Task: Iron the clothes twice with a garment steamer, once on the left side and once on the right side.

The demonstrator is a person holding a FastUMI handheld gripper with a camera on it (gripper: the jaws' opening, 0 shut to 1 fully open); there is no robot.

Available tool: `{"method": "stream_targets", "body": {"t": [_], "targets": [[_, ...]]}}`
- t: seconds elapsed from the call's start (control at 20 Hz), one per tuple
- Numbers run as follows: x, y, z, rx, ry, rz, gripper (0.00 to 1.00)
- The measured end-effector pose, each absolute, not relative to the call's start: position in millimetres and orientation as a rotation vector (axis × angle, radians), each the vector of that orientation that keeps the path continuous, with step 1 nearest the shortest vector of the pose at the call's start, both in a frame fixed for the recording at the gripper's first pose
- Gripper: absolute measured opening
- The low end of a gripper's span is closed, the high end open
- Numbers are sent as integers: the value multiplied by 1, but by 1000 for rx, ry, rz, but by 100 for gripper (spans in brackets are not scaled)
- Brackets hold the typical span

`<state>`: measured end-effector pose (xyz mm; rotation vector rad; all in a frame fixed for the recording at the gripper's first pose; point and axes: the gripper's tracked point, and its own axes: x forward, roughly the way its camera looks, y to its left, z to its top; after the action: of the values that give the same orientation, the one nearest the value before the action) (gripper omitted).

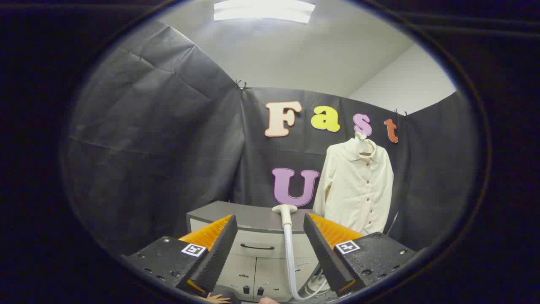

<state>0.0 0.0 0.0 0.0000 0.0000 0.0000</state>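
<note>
The garment steamer [285, 211] stands upright between the two fingers and a little beyond them, at about 12 o'clock from the gripper [270, 236]. Its pale head rests at the front edge of the cabinet top, and its white hose [290, 261] runs straight down from the head, then curves toward 4 o'clock near the floor. The fingers of the gripper are apart, with a wide gap, and they hold nothing; the steamer is in line with this gap but not touched by either finger.

At about 2 o'clock from the steamer head hangs the shirt [356, 185], cream in colour, with a collar, long sleeves and a row of small dark buttons down the front. It hangs on a white hanger [361, 141] against the black cloth wall, and its lower edge comes down behind the right finger.

The cabinet [253, 242] is grey on top with a light front, one drawer with a dark handle and doors below. Above the wall there is a white ceiling with a bright lamp [264, 10].

At 6 o'clock, under the fingers, a small part of a hand [217, 299] is visible.
</note>
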Motion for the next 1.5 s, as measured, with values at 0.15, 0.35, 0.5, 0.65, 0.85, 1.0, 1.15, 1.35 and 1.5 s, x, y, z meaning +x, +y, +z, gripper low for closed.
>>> {"method": "stream_targets", "body": {"t": [0.15, 0.35, 0.5, 0.65, 0.85, 1.0, 1.15, 1.35, 1.5], "targets": [[1, 0, 2, -5, -4, 1, 96], [7, 3, -5, 4, 11, 13, 96], [11, 4, -11, 39, 37, 21, 96], [14, -1, -11, 36, 37, 8, 96], [19, -1, -14, 37, 44, 13, 96], [26, 1, -17, 48, 54, 22, 96], [37, -3, -19, 52, 63, 19, 96], [61, -9, -28, 62, 86, 16, 96], [82, -17, -37, 86, 114, 3, 96]]}}
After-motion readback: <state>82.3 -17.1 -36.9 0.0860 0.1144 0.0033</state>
